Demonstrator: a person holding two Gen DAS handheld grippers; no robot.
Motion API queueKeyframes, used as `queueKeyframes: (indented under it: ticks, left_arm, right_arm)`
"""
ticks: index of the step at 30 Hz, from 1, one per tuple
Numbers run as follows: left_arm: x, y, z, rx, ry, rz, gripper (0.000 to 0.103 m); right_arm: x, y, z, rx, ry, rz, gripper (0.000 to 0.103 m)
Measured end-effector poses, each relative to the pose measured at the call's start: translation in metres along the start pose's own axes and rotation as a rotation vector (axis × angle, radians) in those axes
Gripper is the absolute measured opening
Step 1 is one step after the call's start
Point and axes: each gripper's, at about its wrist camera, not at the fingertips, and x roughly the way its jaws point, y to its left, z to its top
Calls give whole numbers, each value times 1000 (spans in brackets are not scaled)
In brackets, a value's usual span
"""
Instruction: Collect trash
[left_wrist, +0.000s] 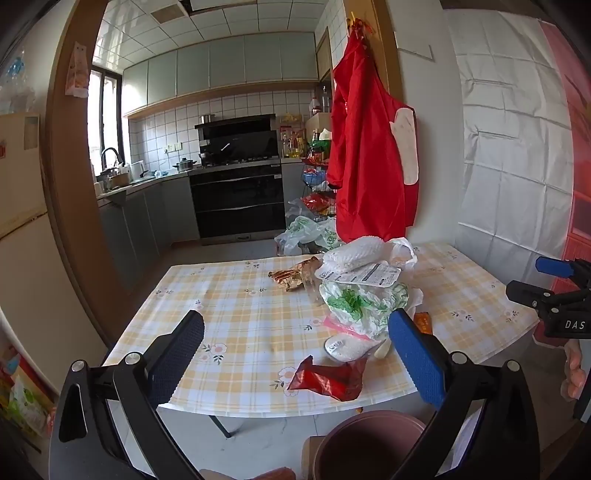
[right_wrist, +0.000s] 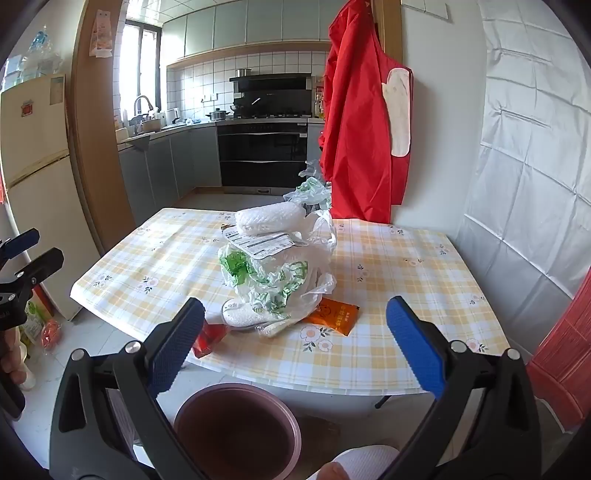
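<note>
A pile of trash lies on the checked table (left_wrist: 236, 325): a white-and-green plastic bag (left_wrist: 364, 301) (right_wrist: 275, 275), a white foam net (left_wrist: 356, 251) (right_wrist: 267, 218), a labelled wrapper (left_wrist: 364, 275) (right_wrist: 264, 243), a gold foil wrapper (left_wrist: 291, 277), a red wrapper (left_wrist: 328, 378) (right_wrist: 207, 339), an orange sachet (right_wrist: 334, 314) and a white packet (left_wrist: 345, 347) (right_wrist: 240, 314). A pink bin (left_wrist: 369, 441) (right_wrist: 238, 430) stands on the floor below the table's near edge. My left gripper (left_wrist: 299, 354) is open and empty before the red wrapper. My right gripper (right_wrist: 297, 345) is open and empty above the bin, short of the pile.
A red apron (left_wrist: 369, 147) (right_wrist: 364, 122) hangs on the wall behind the table. Plastic bags (left_wrist: 303, 232) lie on the kitchen floor. A fridge (right_wrist: 33, 177) stands at the left. A white sheet covers the wall at the right (right_wrist: 524, 147).
</note>
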Motion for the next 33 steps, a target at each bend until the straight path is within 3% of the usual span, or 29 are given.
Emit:
queueKeyframes:
  ticks: [33]
  left_arm:
    - [-5,4,6,-16,-31,-7,98]
  right_arm:
    - [0,6,1,-6,5,-3,97]
